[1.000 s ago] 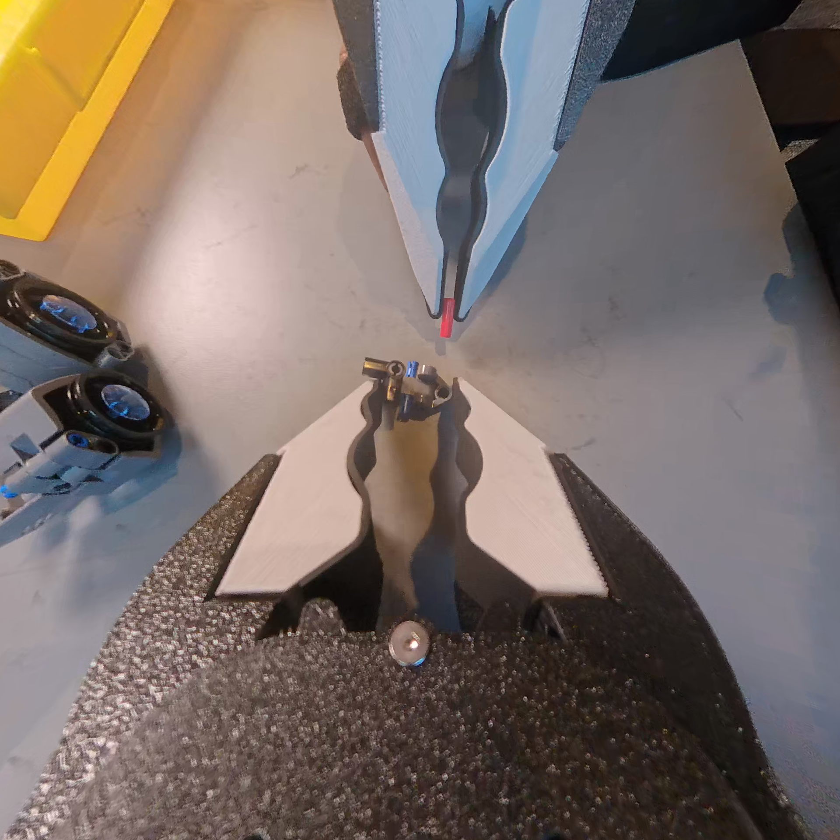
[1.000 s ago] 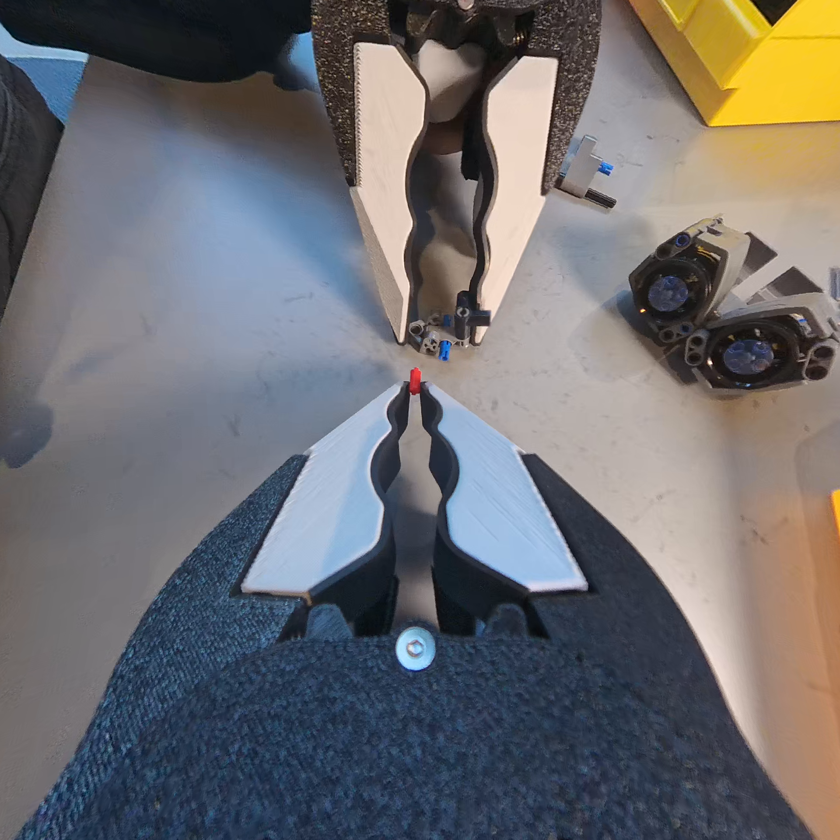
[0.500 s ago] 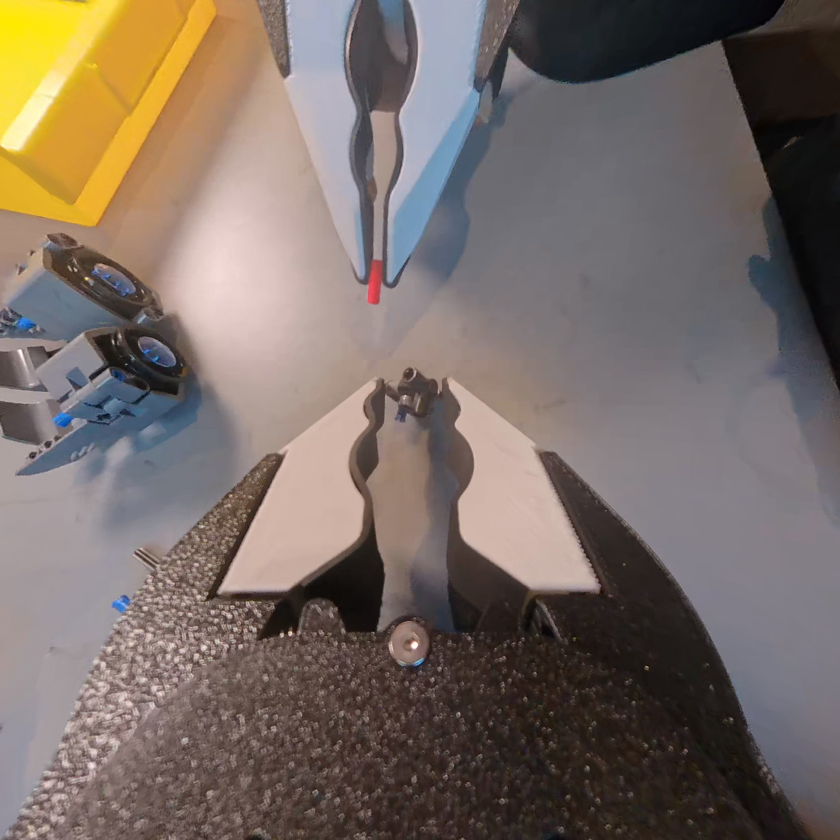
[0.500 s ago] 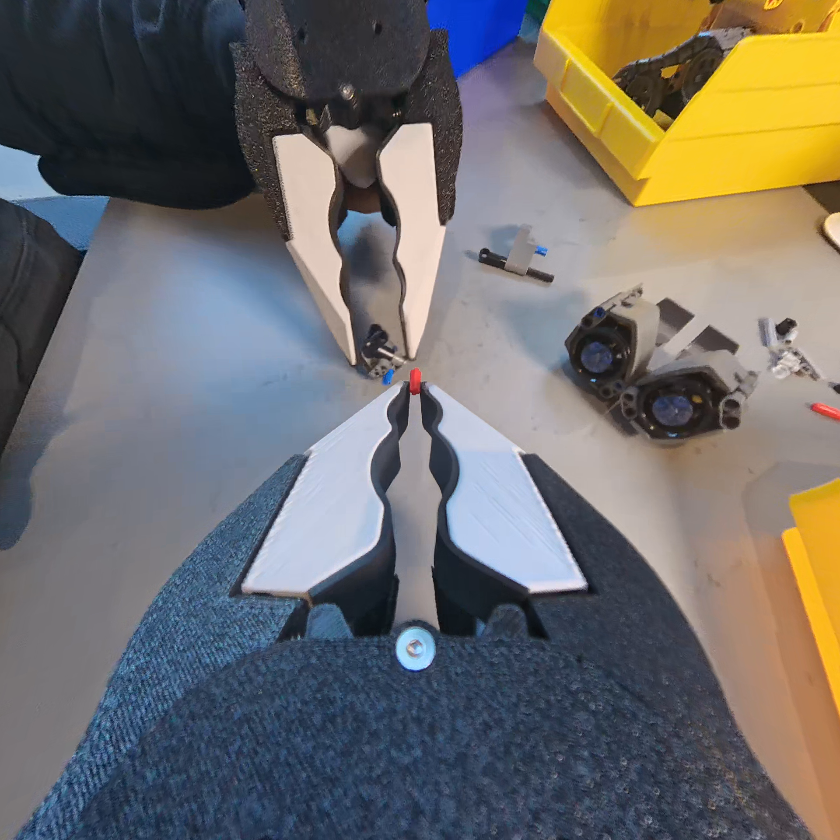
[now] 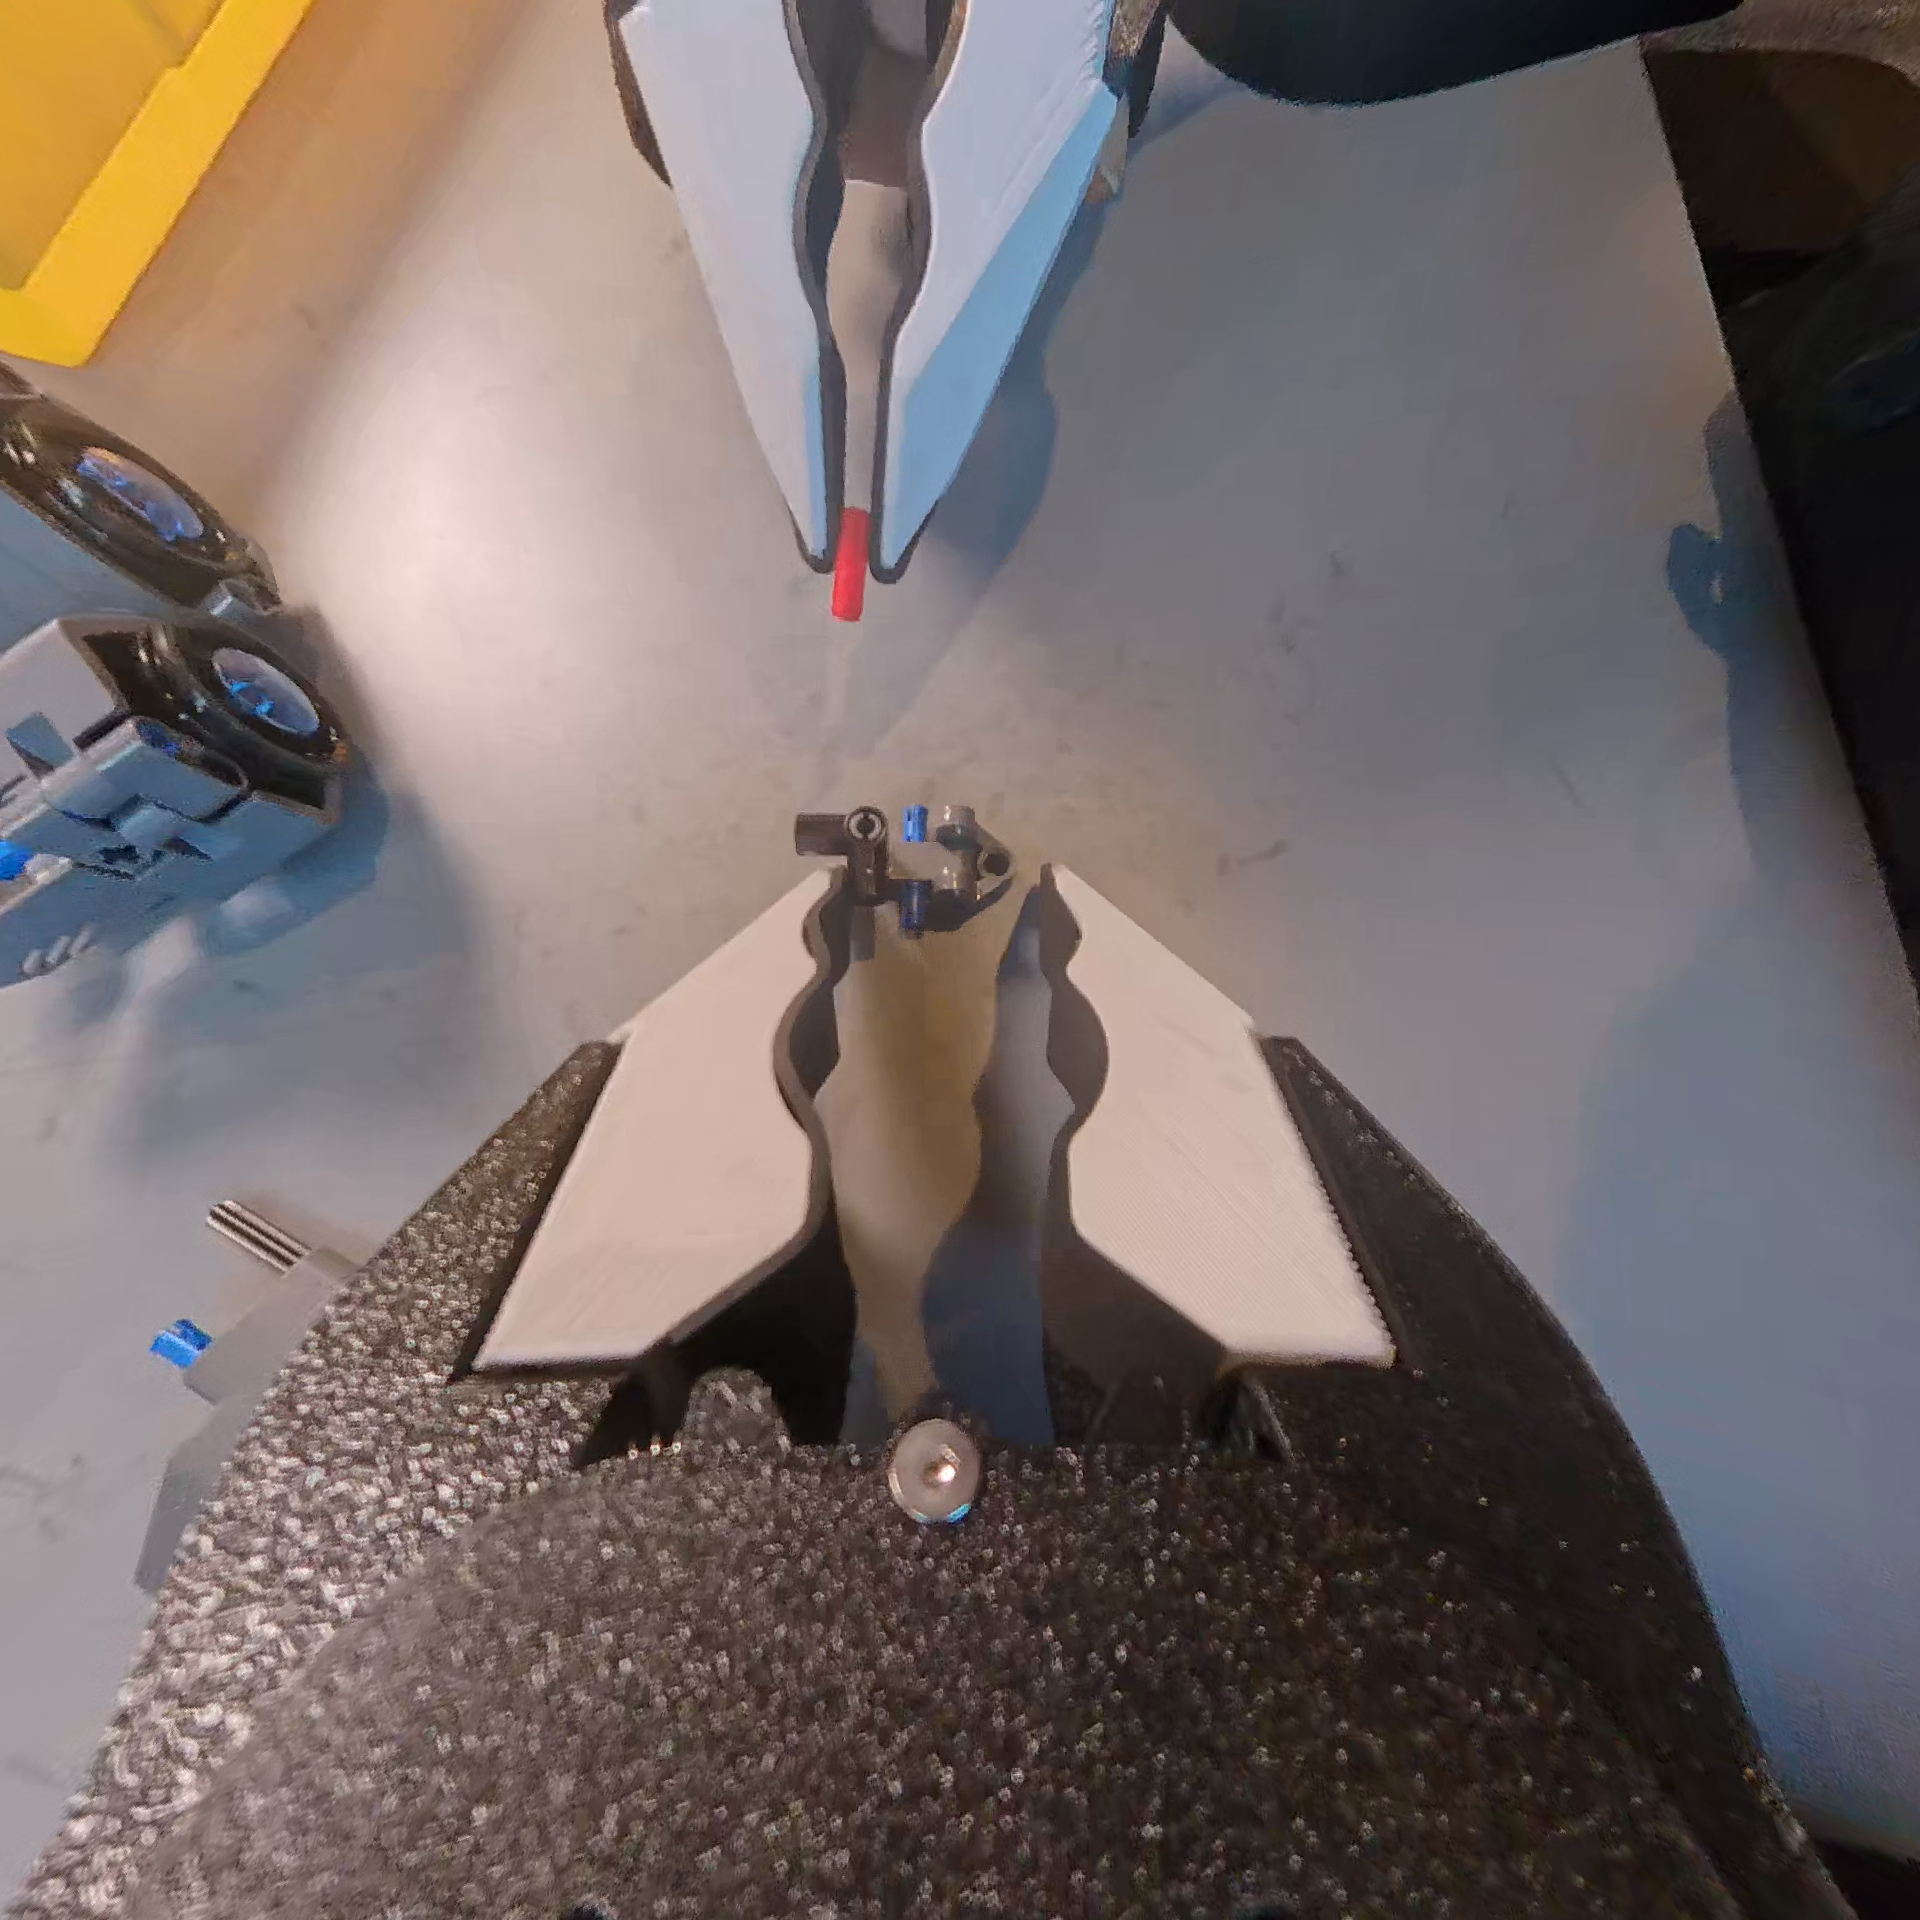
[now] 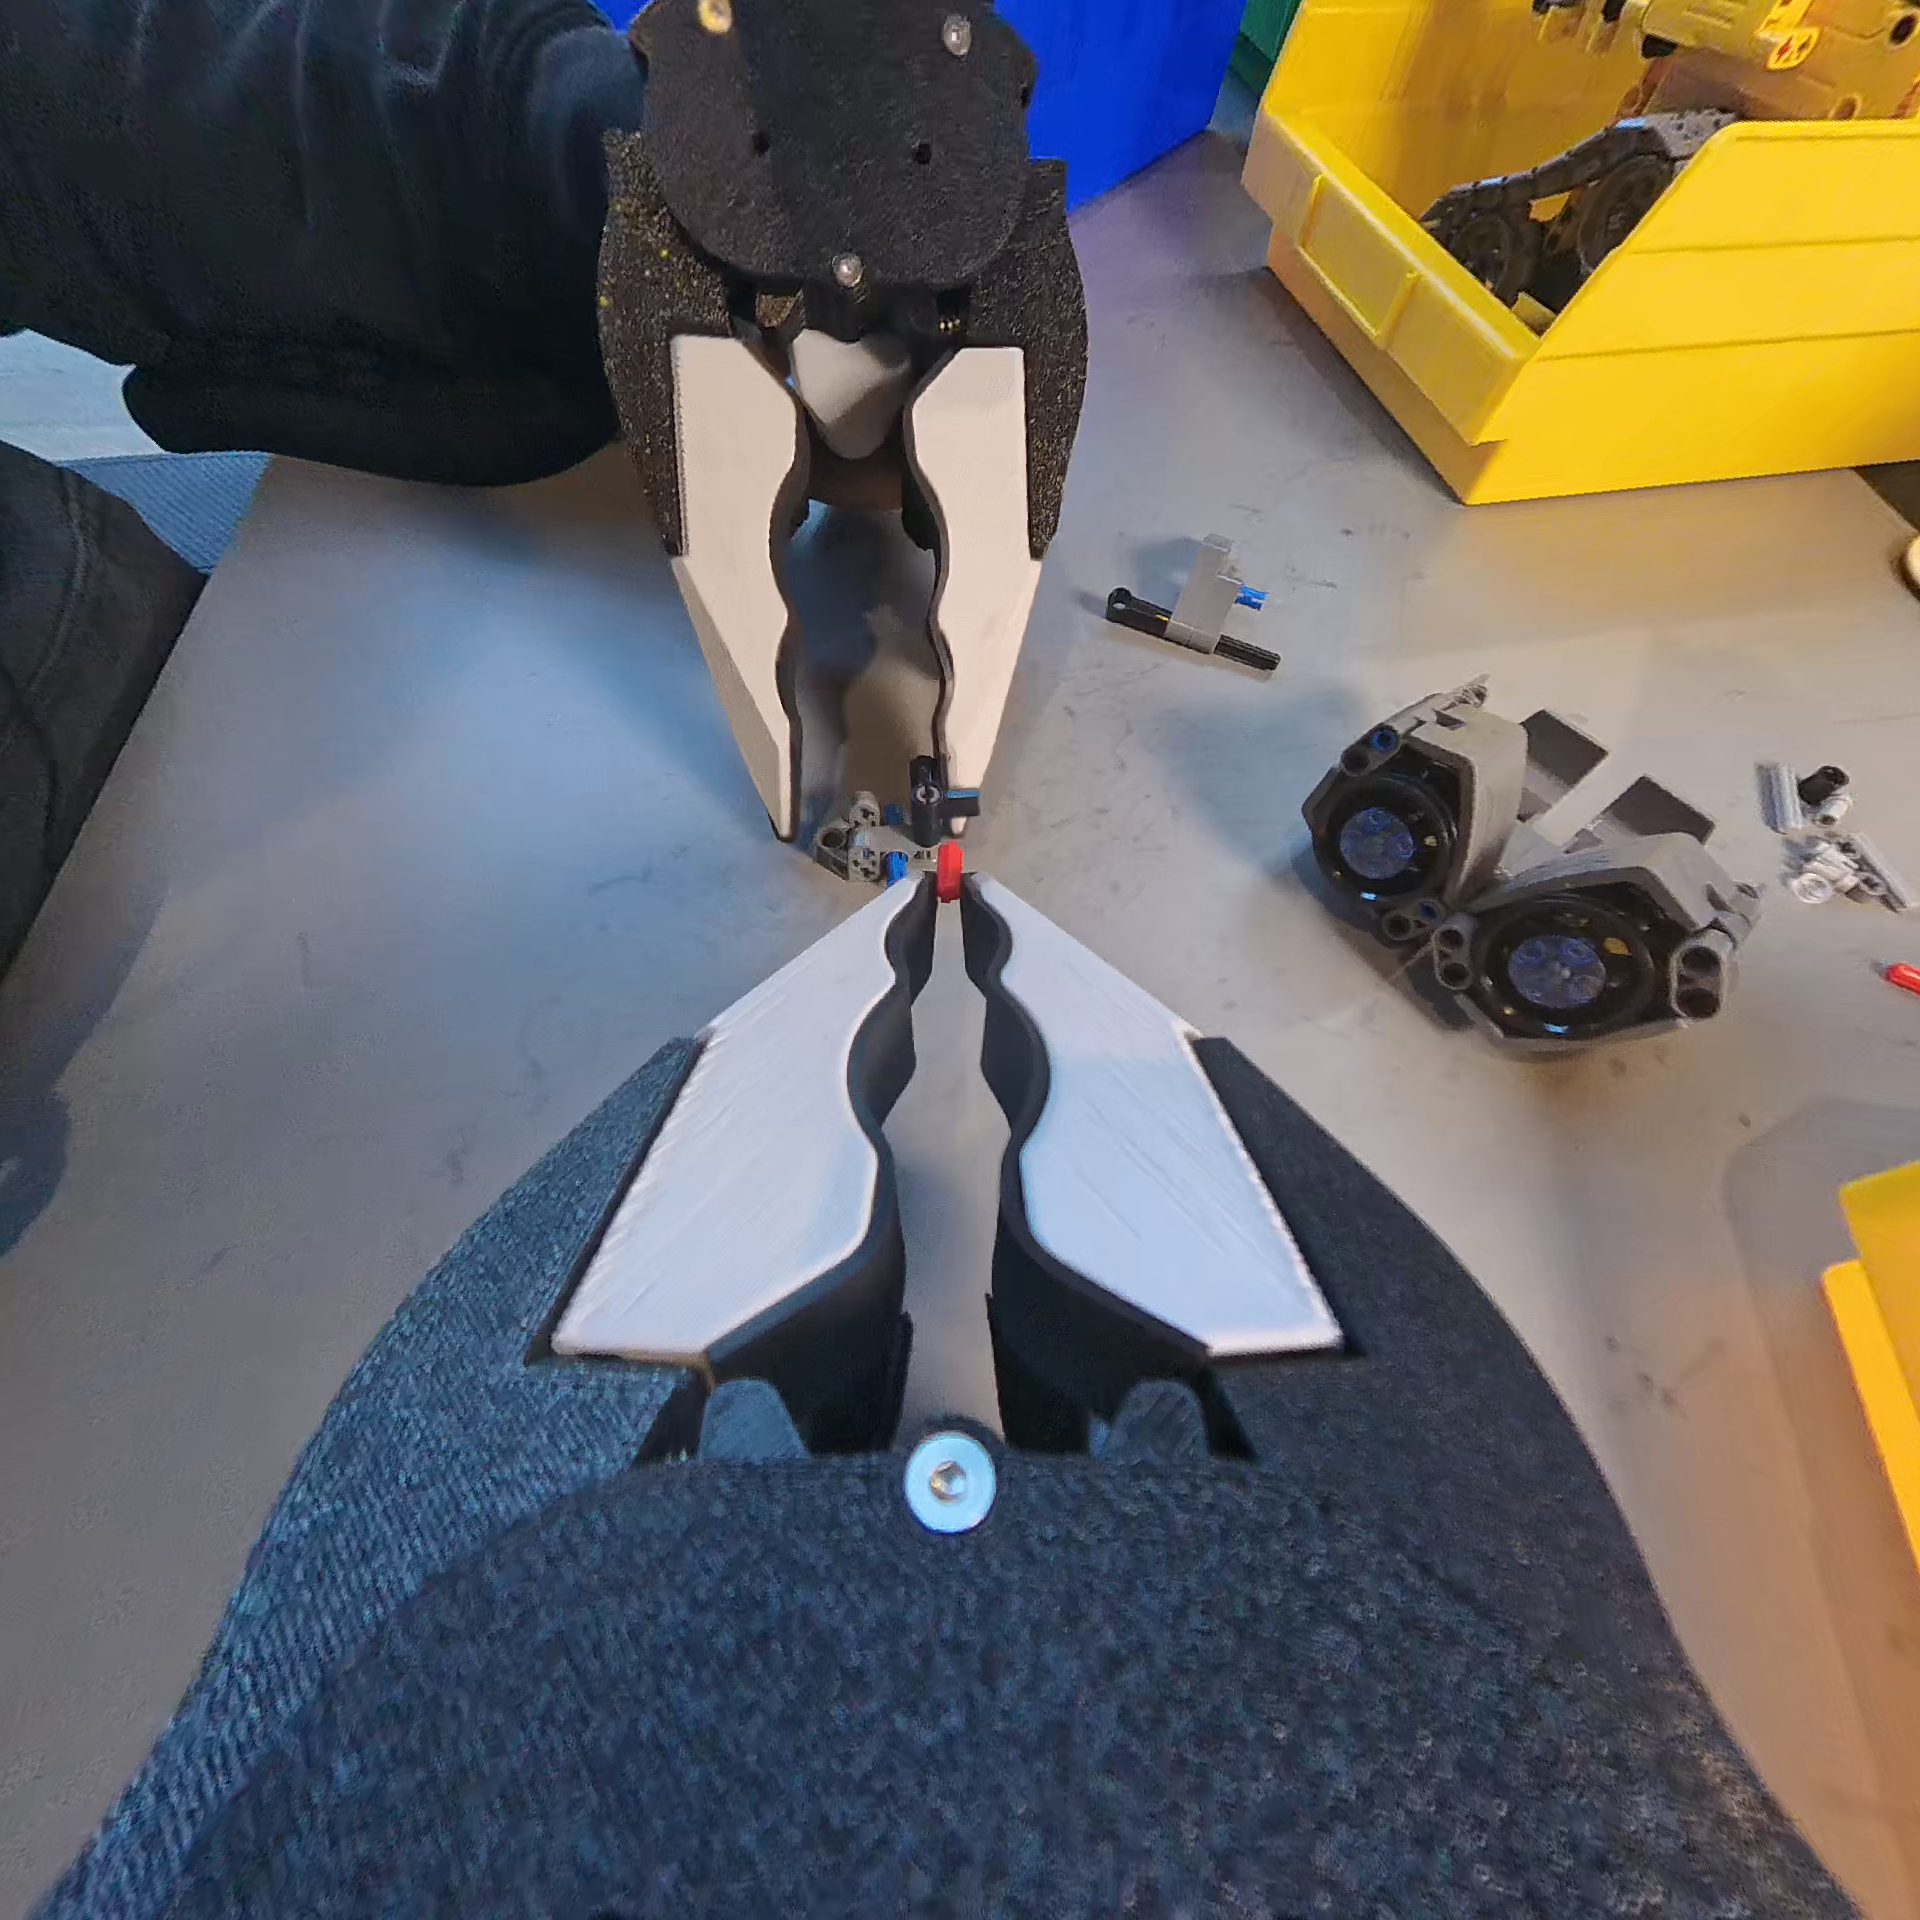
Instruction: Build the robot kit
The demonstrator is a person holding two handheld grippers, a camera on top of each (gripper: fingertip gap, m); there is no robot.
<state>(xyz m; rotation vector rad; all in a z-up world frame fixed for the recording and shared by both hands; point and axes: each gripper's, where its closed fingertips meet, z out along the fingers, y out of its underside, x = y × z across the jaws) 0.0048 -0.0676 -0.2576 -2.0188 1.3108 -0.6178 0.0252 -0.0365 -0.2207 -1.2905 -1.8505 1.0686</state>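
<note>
Red pin point(image 6: 948, 871) pinched at right gripper point(image 6: 943, 883) tips, small grey-black connector assembly point(image 5: 909, 864) just beyond parted left gripper point(image 5: 935, 883) tips on grey table point(image 5: 1299, 675), pin and assembly nearly touching.

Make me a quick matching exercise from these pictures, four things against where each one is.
Things:
1. red pin
2. small grey and black assembly
3. yellow bin
4. two grey round-lens modules

Places:
A. lying together on the table
B. at the left gripper tips
C. pinched in the right gripper
D. far side, holding black tracks

Pairs: 1-C, 2-B, 3-D, 4-A
</note>
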